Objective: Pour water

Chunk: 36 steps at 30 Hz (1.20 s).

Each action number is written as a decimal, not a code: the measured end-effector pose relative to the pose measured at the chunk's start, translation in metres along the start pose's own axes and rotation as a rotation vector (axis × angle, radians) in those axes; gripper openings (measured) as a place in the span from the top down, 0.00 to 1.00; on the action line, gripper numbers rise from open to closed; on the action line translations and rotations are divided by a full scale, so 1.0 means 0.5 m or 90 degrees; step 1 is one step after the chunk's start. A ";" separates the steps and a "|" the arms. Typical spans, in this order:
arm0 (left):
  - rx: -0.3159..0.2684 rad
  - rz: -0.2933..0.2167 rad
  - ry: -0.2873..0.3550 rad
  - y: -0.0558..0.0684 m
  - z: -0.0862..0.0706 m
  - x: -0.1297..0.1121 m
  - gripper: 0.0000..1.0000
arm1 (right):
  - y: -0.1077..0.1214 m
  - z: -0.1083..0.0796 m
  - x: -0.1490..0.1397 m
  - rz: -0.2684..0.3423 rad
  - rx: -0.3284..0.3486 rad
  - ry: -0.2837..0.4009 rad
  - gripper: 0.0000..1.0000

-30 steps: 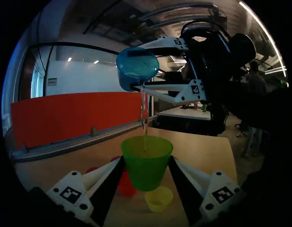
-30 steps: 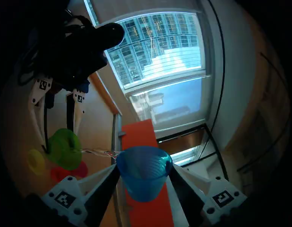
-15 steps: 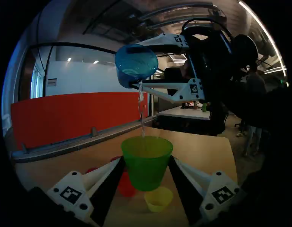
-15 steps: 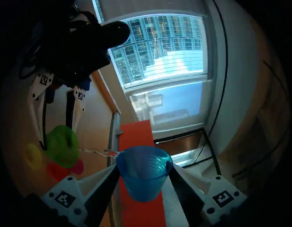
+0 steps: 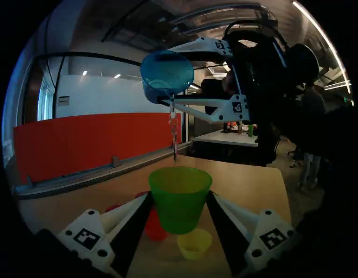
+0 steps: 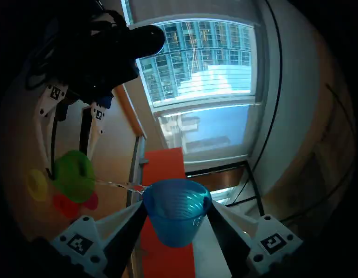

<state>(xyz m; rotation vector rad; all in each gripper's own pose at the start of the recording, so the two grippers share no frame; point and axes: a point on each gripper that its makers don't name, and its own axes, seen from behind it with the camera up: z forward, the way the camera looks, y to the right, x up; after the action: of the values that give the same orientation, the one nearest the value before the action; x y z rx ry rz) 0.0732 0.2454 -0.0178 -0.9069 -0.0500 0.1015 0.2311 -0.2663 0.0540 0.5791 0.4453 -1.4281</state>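
Grips green cup (image 5: pixel 180 206) upright in left gripper (image 5: pixel 179 197), both fingers pressing its sides. Tilts blue cup (image 5: pixel 167 81), clamped in right gripper (image 6: pixel 176 209), at twelve o'clock above it. Spills thin water stream (image 5: pixel 173 129) down toward the green mouth.

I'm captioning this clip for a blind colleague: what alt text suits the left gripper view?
A tilted blue cup, held in the right gripper, pours a thin stream of water into a green cup clamped between the fingers of the left gripper. Beneath it, a yellow cup and a red cup sit on a wooden table.
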 end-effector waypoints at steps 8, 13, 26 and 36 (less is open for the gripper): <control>0.000 0.001 0.001 0.000 0.000 0.002 0.18 | 0.012 -0.002 0.004 -0.015 -0.006 0.000 0.11; 0.000 0.000 0.002 0.001 -0.001 0.003 0.18 | 0.018 -0.002 0.005 -0.029 -0.009 -0.001 0.11; 0.001 0.001 0.003 0.002 -0.003 0.005 0.18 | 0.030 -0.002 0.013 -0.055 -0.015 0.000 0.11; 0.002 0.002 0.004 0.001 -0.004 0.007 0.18 | 0.038 -0.001 0.022 -0.087 -0.019 0.000 0.11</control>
<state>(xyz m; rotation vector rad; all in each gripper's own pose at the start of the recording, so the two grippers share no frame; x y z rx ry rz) 0.0769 0.2447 -0.0194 -0.9044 -0.0429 0.1020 0.2512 -0.2737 0.0490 0.5325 0.5138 -1.5488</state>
